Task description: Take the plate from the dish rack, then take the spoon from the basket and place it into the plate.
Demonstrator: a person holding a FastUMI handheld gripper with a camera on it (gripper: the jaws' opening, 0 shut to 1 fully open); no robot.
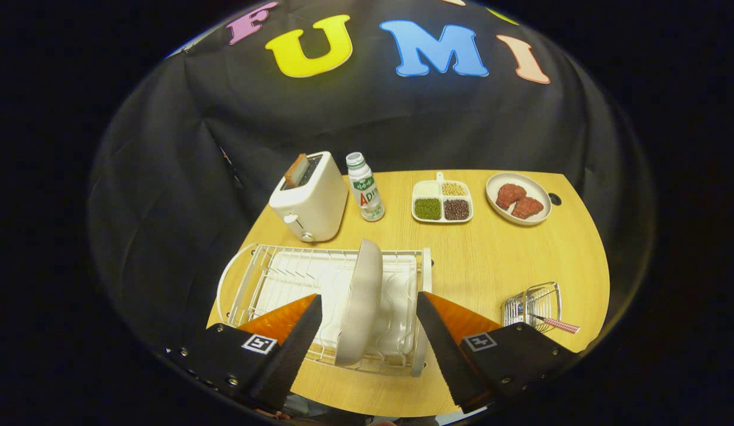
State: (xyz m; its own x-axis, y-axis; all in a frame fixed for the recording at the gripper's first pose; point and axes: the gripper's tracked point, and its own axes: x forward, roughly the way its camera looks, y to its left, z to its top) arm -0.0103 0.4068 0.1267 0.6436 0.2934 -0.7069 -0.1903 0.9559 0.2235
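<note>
Gripper view, looking down over a light wooden table (491,260): tongs (367,331) spread wide, holding nothing, 1 finger to each side of a pale round plate (361,302) standing on edge in a white wire dish rack (266,278). Plate upright in the rack's slots, edge toward the camera, so presenting a thin rim for both fingers to close across; probably the reason for the straddling approach. Fingers not yet touching the plate, gap visible on both sides. First step of the task judged still in hand: plate not lifted. Off to the right of the rack, well apart, a small wire basket (535,305) with a spoon with a red checked handle (553,322) sticking out over its rim, handle free for a later grasp. Beyond the rack, a white toaster (310,201) with a slice in its slot, a small white bottle with a green label (365,188), a white divided tray of beans (442,202), and a white oval dish with 2 reddish pieces (517,198), all clear of the working path. Next need: closing squarely on the rim and lifting straight up, lest the plate catch the wires.
</note>
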